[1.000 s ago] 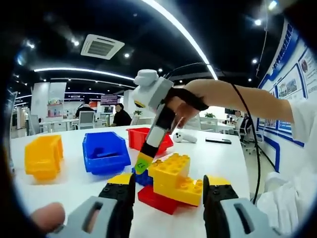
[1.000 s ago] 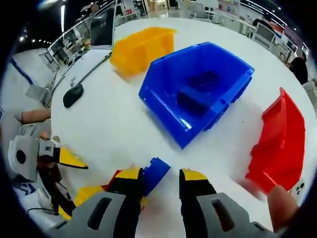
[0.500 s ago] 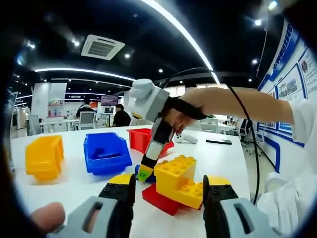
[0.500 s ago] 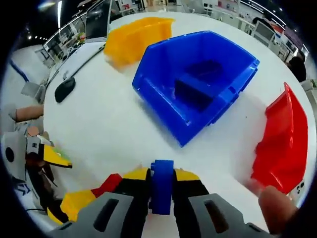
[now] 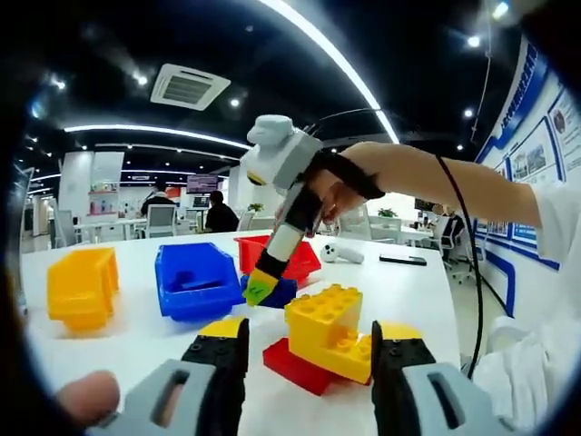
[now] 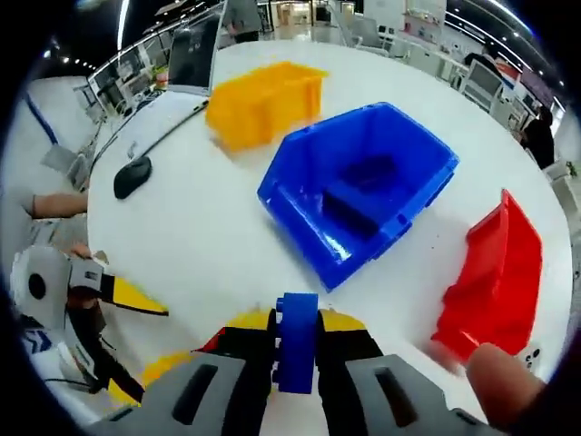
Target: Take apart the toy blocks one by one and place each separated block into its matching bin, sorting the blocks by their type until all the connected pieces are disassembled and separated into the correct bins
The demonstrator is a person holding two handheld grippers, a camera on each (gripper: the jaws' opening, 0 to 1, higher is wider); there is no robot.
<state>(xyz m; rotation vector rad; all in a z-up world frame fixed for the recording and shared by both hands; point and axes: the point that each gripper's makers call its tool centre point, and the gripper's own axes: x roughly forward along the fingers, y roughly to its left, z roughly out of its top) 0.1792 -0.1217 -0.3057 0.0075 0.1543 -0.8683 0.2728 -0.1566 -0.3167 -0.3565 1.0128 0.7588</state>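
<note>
Your right gripper [image 6: 296, 350] was clamped on a blue block [image 6: 297, 341], held above the table with the blue bin [image 6: 363, 186] ahead of it; your left gripper [image 5: 307, 350] stood open around the yellow blocks [image 5: 329, 327] on the red block [image 5: 292, 365], closed on nothing. The grip looked narrow, so a quick swing could twist the blue block loose short of the bin. An early release risked bouncing it off the rim toward the red bin [image 6: 490, 277].
</note>
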